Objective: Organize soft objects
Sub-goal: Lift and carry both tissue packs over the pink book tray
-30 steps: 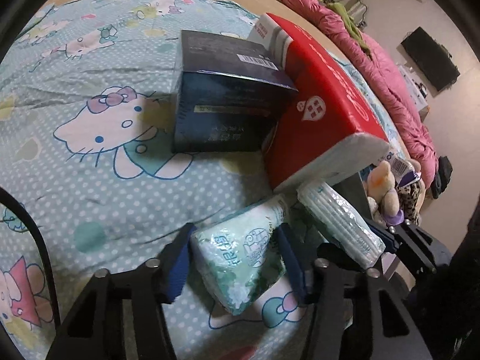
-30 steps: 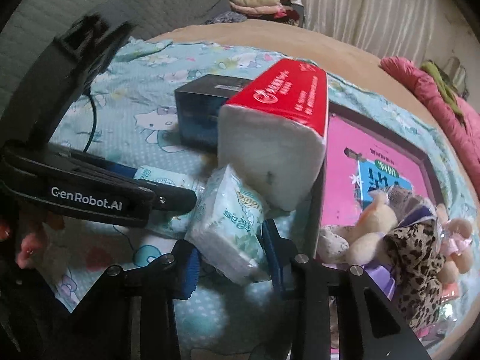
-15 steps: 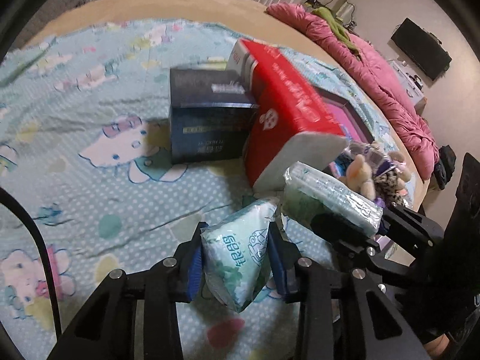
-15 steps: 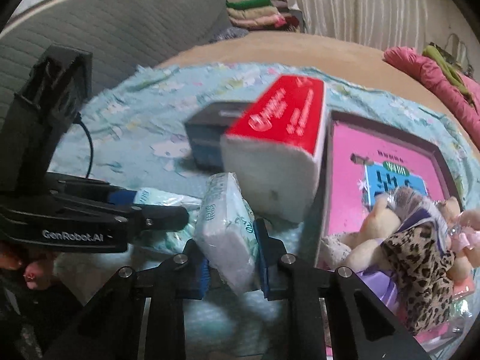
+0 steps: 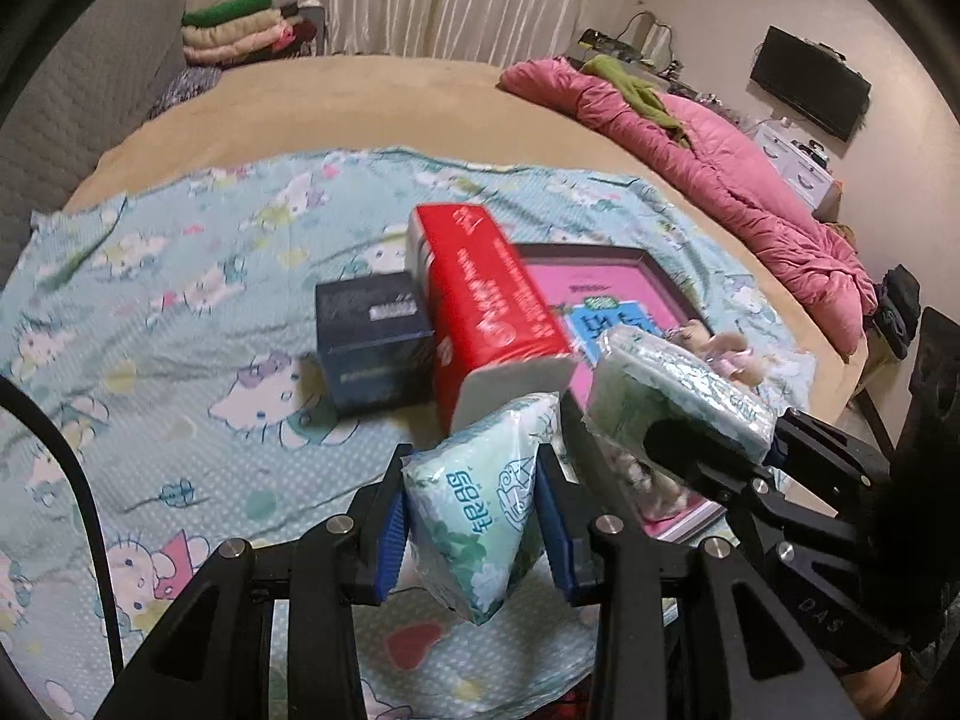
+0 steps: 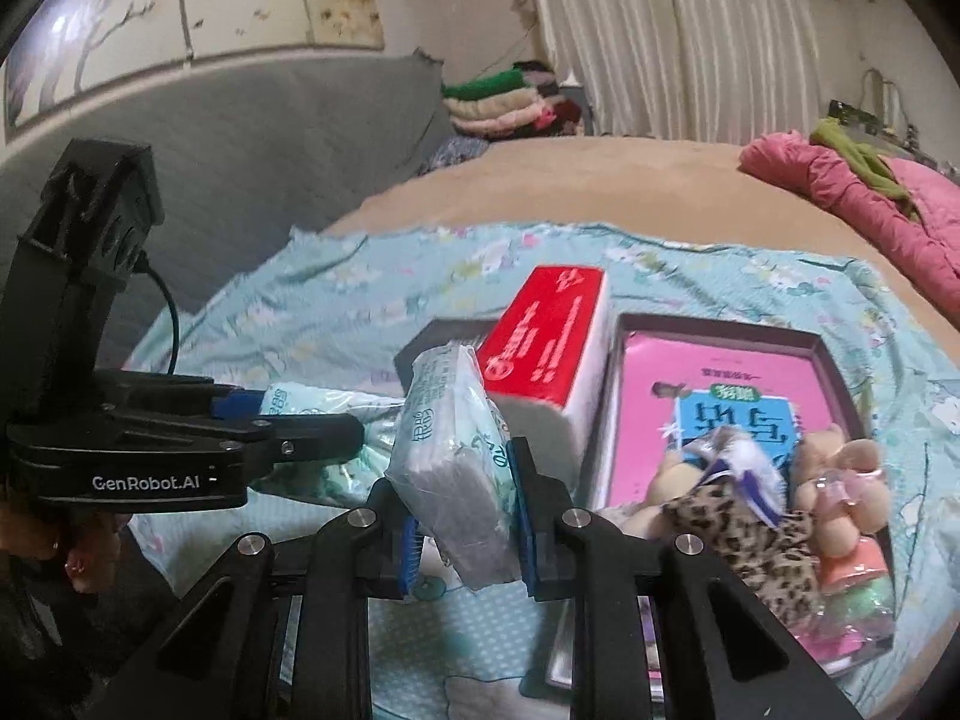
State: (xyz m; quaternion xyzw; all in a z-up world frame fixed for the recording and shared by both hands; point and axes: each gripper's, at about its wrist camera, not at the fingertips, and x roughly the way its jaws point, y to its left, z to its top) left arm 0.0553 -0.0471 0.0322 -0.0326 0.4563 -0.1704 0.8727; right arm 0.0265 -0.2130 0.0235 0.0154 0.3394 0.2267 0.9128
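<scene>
A soft green-and-white tissue pack (image 5: pixel 480 504) is clamped between the blue pads of the left gripper (image 5: pixel 474 516), held above a pale blue cartoon-print bedsheet (image 5: pixel 180 360). To its right, a second plastic-wrapped tissue pack (image 5: pixel 672 396) is gripped by the right gripper (image 5: pixel 708 450). Beyond them, a red tissue brick (image 5: pixel 486 318) is seen beside a dark blue box (image 5: pixel 372 348) and a pink-lined tray (image 5: pixel 600 282).

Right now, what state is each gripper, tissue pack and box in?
left gripper: shut on a tissue pack, lifted off the sheet.
left tissue pack: squeezed between the pads, tilted.
right gripper: shut on the other pack, lifted.
right tissue pack: clamped, standing on edge.
red tissue pack: lying on the sheet, leaning against the dark box.
dark box: closed.
shallow box: open, holding plush toys.
</scene>
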